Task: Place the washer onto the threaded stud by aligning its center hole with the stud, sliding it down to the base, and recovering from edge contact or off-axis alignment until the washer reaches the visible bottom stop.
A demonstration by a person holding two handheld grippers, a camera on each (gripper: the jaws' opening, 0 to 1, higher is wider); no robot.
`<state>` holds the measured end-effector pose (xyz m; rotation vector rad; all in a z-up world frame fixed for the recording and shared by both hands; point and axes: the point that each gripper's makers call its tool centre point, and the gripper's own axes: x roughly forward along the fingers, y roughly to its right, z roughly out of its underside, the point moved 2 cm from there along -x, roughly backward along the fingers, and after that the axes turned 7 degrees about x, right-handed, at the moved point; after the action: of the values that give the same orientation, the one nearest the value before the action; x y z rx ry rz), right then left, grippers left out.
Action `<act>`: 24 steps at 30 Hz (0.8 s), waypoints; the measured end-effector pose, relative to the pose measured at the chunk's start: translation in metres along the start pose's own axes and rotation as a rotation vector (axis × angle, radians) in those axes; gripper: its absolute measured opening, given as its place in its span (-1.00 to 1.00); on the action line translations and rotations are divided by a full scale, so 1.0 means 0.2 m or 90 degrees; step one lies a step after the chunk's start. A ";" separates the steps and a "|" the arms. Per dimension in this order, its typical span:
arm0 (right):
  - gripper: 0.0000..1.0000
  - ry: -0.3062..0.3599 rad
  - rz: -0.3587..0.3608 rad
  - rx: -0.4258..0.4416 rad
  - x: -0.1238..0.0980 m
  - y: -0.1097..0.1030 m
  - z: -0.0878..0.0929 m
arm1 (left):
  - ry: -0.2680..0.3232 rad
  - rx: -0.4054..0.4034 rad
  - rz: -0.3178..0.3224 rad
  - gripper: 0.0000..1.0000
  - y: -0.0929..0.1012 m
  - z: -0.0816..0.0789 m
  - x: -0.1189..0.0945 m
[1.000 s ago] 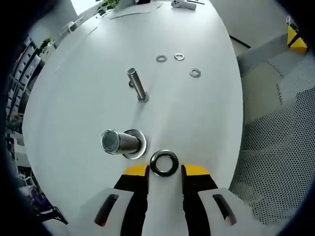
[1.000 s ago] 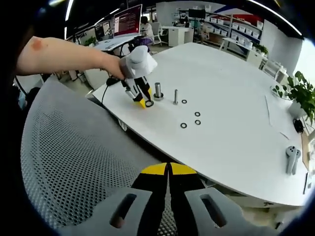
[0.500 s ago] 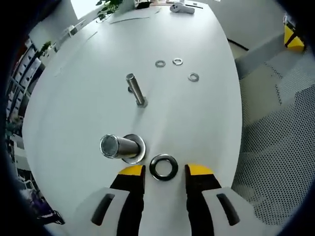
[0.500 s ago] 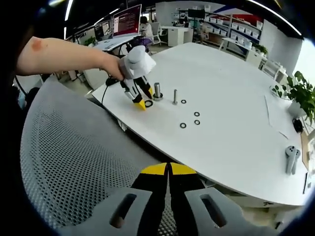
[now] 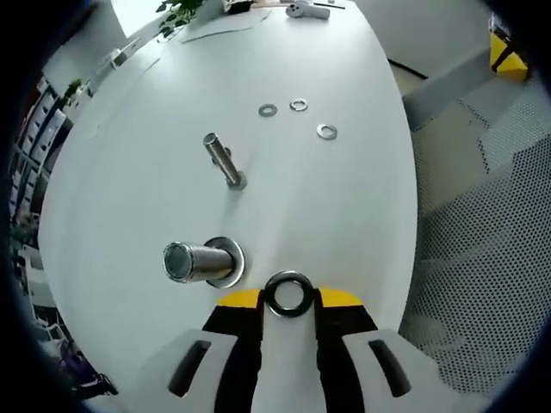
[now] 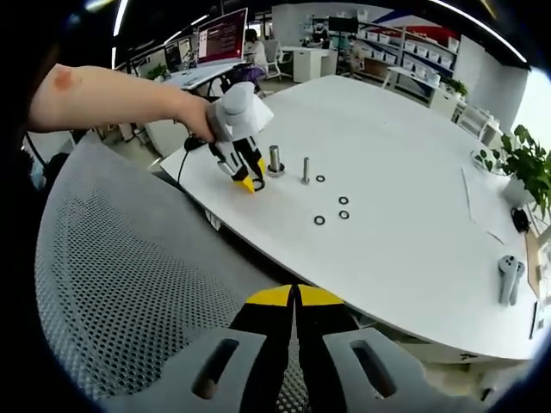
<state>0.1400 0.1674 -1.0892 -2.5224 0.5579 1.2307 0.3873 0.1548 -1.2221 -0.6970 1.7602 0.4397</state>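
Note:
A dark metal washer [image 5: 288, 279] lies flat on the white table [image 5: 344, 198], between the yellow-tipped jaws of my left gripper [image 5: 288, 298], which press against both its sides. Just to its left a thick threaded stud [image 5: 191, 261] rises from a round base flange [image 5: 231, 262]. A thinner stud [image 5: 221, 158] stands farther off. In the right gripper view a person's hand holds the left gripper [image 6: 251, 182] low beside the thick stud [image 6: 275, 158]. My right gripper [image 6: 295, 298] is shut and holds nothing, above a grey mesh chair back [image 6: 129, 284].
Three small washers [image 5: 299, 104] lie loose beyond the thin stud. A white handheld controller [image 6: 509, 277] and a potted plant [image 6: 521, 168] sit at the table's far side. The table edge [image 5: 411, 224] is close on the right of the left gripper.
The left jaws stood a little wider around the washer half a second ago and now press on it. The left view has shifted slightly. The right gripper has not moved.

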 end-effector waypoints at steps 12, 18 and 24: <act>-0.93 0.008 0.000 -0.002 0.00 0.00 -0.01 | 0.029 0.041 -0.073 -0.62 0.02 -0.01 -0.02; -0.93 0.013 -0.001 -0.002 0.00 0.00 -0.01 | 0.031 0.038 -0.094 -0.63 -0.01 0.03 -0.04; -0.93 0.012 -0.003 -0.002 0.00 0.01 -0.01 | 0.046 0.010 -0.099 -0.63 -0.01 0.00 -0.10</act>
<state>0.1414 0.1652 -1.0878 -2.5396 0.5538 1.2084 0.3925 0.1581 -1.2036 -0.8403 1.7603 0.2970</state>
